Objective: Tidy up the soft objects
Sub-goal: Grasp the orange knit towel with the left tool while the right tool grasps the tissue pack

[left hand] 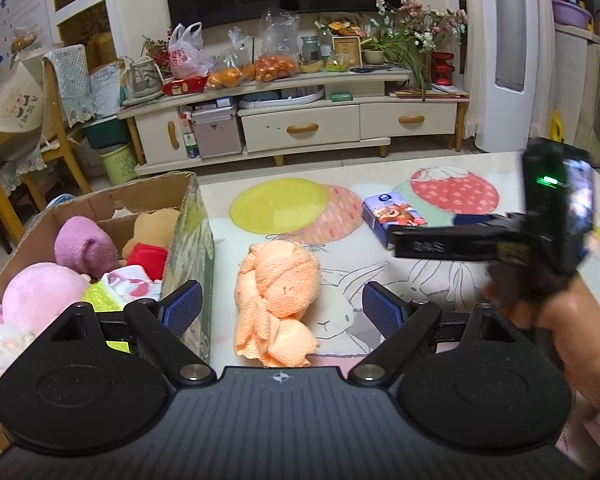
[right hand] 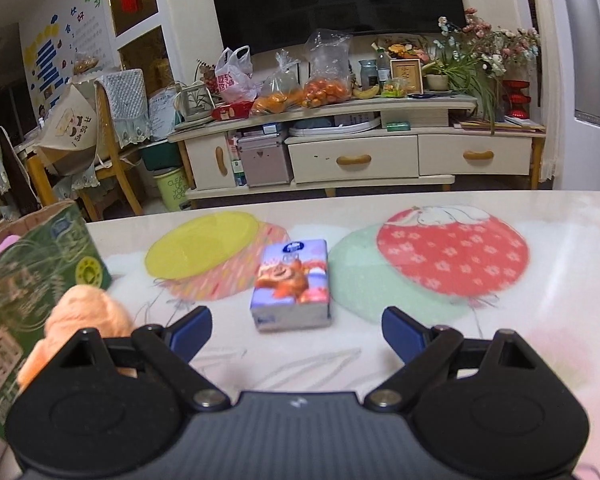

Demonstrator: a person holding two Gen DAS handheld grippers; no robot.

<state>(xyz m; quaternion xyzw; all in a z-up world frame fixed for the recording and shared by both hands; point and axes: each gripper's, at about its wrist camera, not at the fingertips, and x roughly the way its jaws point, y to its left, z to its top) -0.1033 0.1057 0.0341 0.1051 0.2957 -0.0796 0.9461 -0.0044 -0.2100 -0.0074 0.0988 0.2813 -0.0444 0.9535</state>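
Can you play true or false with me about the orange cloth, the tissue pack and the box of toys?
1. The crumpled orange knitted cloth lies on the table, outside the brown cardboard box. True.
2. The left gripper is squeezing the cloth. False: its jaws are open, with the cloth between them and untouched.
3. The small blue tissue pack with a cartoon bear sits inside the box. False: it lies on the table, ahead of the right gripper.
4. A purple plush toy is in the box. True.
5. The right gripper holds the tissue pack. False: it is open and empty.
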